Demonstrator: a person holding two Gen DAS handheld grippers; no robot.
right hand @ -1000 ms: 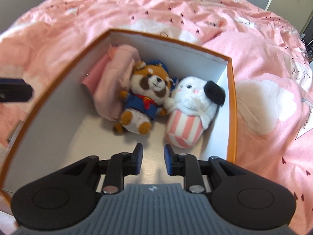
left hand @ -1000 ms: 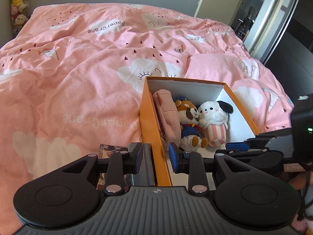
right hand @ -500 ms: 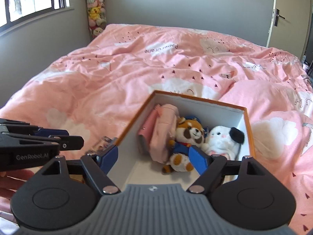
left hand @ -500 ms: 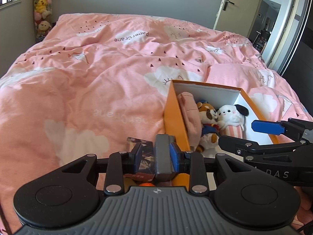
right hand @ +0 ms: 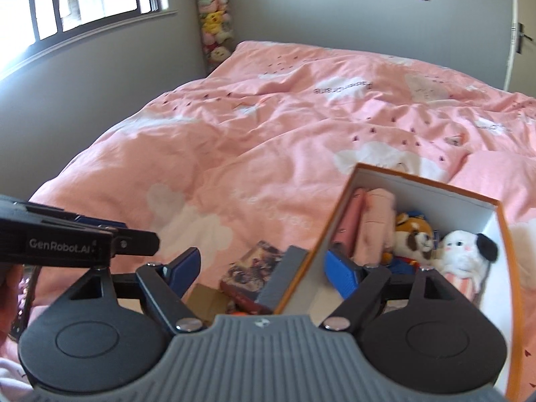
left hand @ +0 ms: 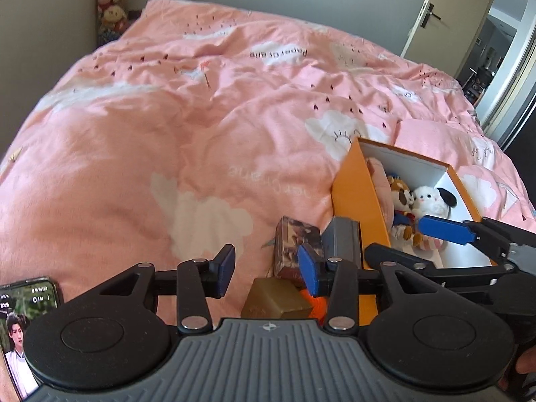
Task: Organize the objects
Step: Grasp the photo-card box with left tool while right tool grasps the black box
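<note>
Pink cloud-print duvet (left hand: 167, 140) is covering the bed, grey walls behind. We're seeing the orange box (left hand: 355, 187) sitting on it w/ a folded pink cloth (right hand: 375, 224), raccoon plush (right hand: 413, 238) and white dog plush (right hand: 465, 251) lying inside. Card pack (left hand: 294, 244), grey block (left hand: 345, 239) and gold box (left hand: 274, 301) are lying just outside the box's left wall. Left claw (left hand: 266, 269) has just been opening, nothing between its pads. Right claw (right hand: 264, 273) is standing wide apart, released, straddling the box's near corner w/o gripping. Phone (left hand: 20, 328) is lying at lower left.
</note>
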